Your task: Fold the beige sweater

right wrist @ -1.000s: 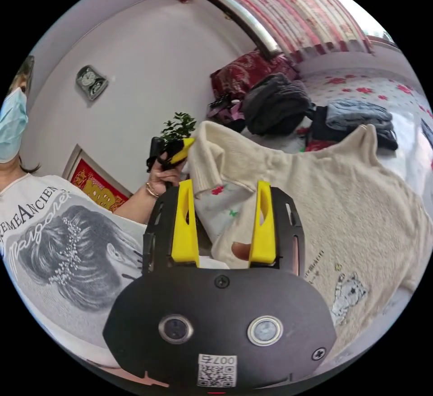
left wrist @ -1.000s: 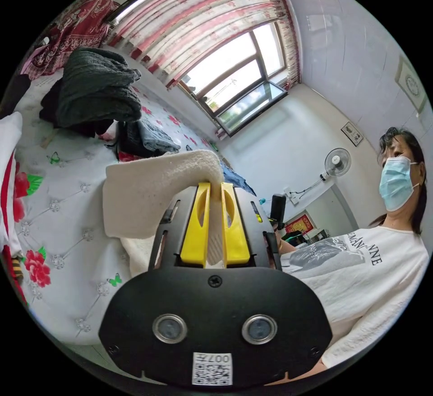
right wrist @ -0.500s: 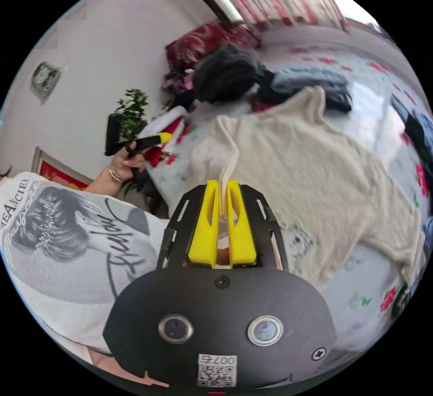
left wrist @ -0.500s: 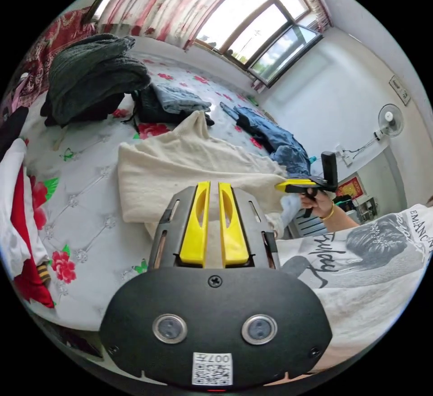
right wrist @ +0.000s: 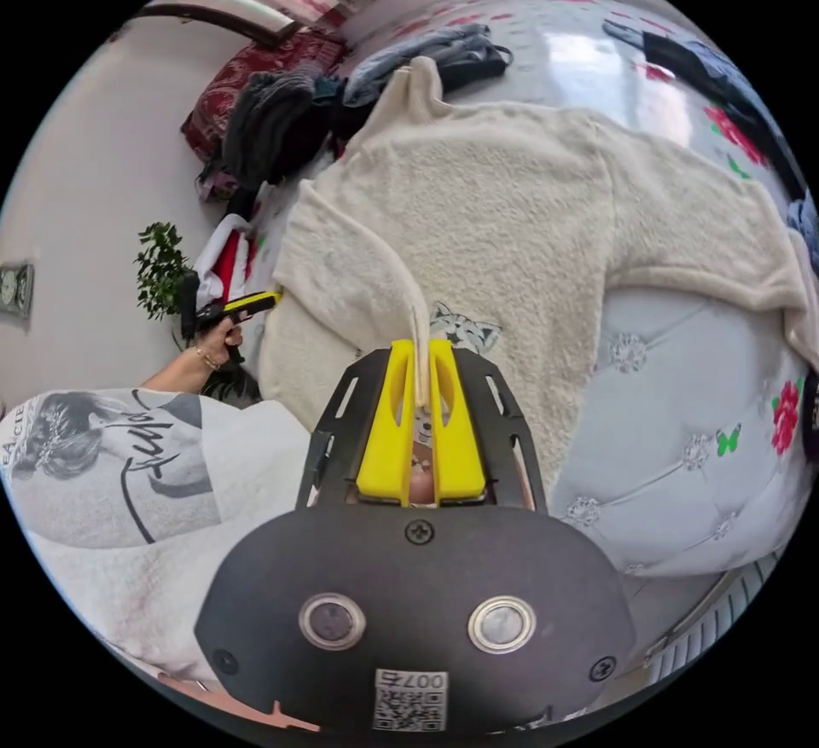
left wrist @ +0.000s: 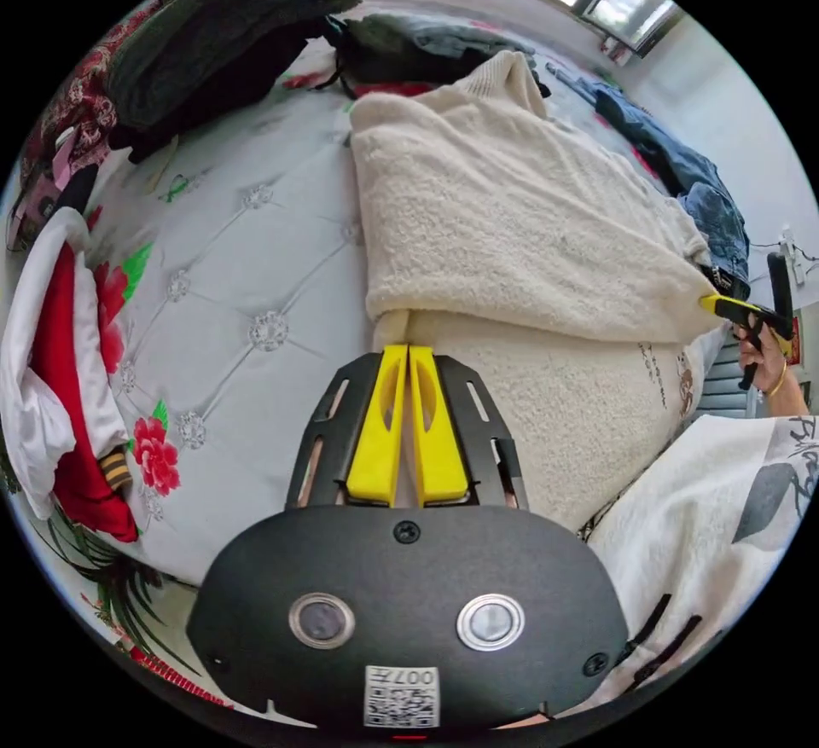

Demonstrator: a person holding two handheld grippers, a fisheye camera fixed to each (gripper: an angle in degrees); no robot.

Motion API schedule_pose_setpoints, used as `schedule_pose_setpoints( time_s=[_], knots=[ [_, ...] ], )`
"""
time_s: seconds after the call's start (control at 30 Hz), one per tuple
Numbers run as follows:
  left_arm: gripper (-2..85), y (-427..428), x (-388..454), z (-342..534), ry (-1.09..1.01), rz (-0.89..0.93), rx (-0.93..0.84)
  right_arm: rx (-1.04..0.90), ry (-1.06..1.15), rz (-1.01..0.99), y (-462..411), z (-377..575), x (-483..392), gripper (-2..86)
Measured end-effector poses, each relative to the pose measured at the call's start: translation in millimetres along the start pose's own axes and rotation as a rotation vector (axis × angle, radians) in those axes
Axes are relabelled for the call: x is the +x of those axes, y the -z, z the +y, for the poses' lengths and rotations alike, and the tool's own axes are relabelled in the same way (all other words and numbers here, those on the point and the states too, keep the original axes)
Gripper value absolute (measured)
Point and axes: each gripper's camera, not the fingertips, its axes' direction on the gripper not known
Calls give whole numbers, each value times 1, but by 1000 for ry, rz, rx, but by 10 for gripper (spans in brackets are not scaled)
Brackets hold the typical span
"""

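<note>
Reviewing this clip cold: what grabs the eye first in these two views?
The beige sweater spread over the floral quilted bed, one side folded across its body. Both grippers pinch it: the left gripper at the fold's near edge, the right gripper on a raised strip. Dark clothes are piled beyond.

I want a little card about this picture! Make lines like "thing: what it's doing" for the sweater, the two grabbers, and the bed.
sweater: beige, spread on the bed, one side folded over the middle
left gripper: shut on the sweater's folded edge
right gripper: shut on a thin pinch of sweater
bed: white tufted cover with red flowers
cat picture: on the sweater, partly covered by the fold
dark clothes: piled at the far side of the bed
</note>
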Motion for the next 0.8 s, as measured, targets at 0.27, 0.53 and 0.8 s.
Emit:
schedule_pose_setpoints(
  time_s=[0.27,0.53,0.8],
  knots=[
    [-10,44,11,2,67,18,0,271,-205,4,69,41,95,52],
    [-10,67,-11,32,332,85,-68,637,-634,-39,177,78,275,96],
    [-10,85,2,52,411,98,-97,845,-953,-260,179,77,381,104]
  ],
)
